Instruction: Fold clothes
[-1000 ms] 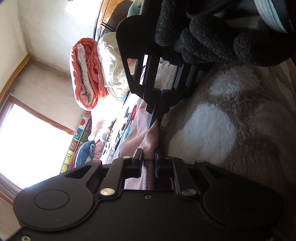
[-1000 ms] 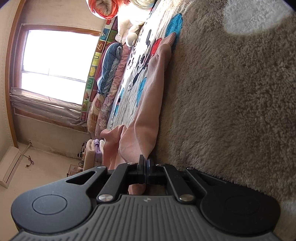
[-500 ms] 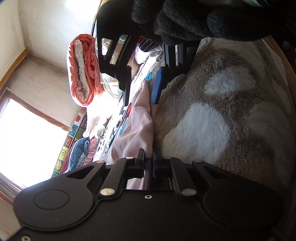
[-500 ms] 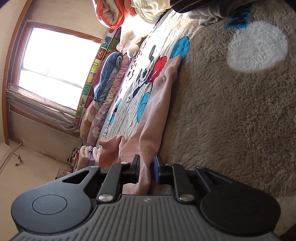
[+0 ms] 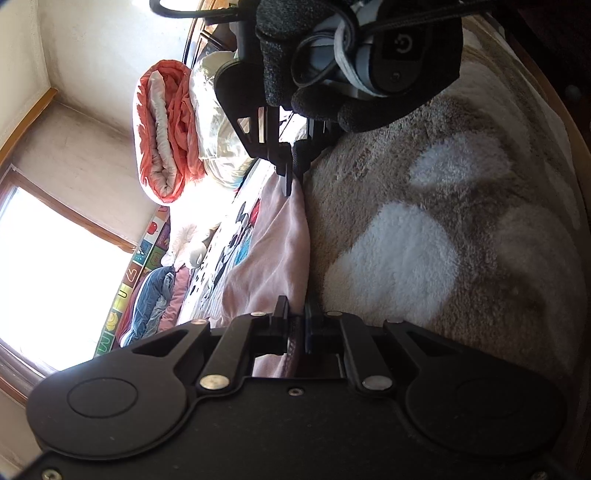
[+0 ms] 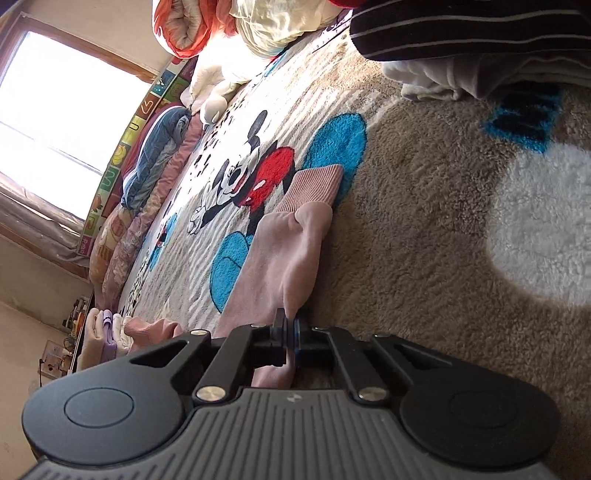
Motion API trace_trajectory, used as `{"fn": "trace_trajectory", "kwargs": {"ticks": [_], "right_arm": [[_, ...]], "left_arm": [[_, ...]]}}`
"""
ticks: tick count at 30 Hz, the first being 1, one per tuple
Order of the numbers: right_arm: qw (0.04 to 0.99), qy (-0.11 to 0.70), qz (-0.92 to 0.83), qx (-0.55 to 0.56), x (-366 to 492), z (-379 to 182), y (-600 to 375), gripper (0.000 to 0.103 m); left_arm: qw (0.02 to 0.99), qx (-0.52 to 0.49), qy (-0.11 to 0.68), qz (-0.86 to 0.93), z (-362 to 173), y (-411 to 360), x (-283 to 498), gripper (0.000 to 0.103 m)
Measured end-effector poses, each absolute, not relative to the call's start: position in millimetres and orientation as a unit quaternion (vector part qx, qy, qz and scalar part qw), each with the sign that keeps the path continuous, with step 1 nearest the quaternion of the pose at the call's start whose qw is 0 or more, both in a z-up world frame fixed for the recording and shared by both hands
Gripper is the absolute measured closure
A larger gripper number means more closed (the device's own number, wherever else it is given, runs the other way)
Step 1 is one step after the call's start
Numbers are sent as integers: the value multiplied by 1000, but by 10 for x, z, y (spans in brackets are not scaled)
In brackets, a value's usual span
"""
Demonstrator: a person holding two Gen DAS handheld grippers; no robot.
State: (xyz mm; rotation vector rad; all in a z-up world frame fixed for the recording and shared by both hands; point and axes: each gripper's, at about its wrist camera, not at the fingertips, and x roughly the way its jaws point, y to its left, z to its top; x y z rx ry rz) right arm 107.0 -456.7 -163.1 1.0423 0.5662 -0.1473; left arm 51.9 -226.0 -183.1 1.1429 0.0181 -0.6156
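Observation:
A pink garment [image 5: 273,251] lies stretched along a shaggy cartoon-print rug [image 5: 399,258]. My left gripper [image 5: 295,314] is shut on its near edge, with pink cloth pinched between the pads. Farther along the same edge, a gloved hand [image 5: 325,99] holds my right gripper [image 5: 290,177]. In the right wrist view the right gripper [image 6: 290,328] has its jaws closing tight on a fold of the pink garment [image 6: 288,266]. The ribbed cuff [image 6: 317,184] lies flat ahead on the rug [image 6: 424,221].
A rolled orange quilt [image 5: 162,133] and cream bedding [image 5: 218,122] are piled at the rug's far end. Dark striped clothes [image 6: 461,29] lie to the right. Blue denim [image 6: 155,155], a white plush toy [image 6: 214,99] and a small folded stack [image 6: 107,332] line the window side.
The right gripper opened, shifted along the pink garment and shut on it again; its view now looks farther across the rug. The left gripper kept its place and grip.

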Motion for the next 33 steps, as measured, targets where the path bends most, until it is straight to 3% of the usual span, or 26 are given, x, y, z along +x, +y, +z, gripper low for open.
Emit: {"fn": "trace_trajectory", "kwargs": {"ticks": [10,13,17,19,22,23,24,27,33], "right_arm": [[840,238,-58,484,1038,-1710,-4884,102],[838,222,-67,494,1044,-1668,-4911,90],[828,207,-70,516,1127,-1654,-4966,65],[830,209,-77,511,1231,-1636,-4978,60],[833,211,-92,503,1357,-1648,-5002,71],[840,219,-98,486,1395,-1633,-4983,84],[853,218,-104,463,1401,-1580,-4945,90],[885,186,-118,411,1294,-1393,-4847,91],[873,220,-165,403,1273,-1592,-4951,91]], "left_arm": [[794,535,15,-289,-1833,-2271,539,98],[794,534,15,-289,-1817,-2270,548,98],[795,532,18,-291,-1814,-2263,552,99],[795,531,20,-293,-1814,-2263,556,99],[796,528,25,-296,-1805,-2264,572,99],[796,527,27,-297,-1802,-2264,577,99],[796,526,28,-298,-1801,-2265,582,99],[796,525,29,-300,-1803,-2267,585,99],[794,525,32,-306,-1800,-2263,569,100]]}}
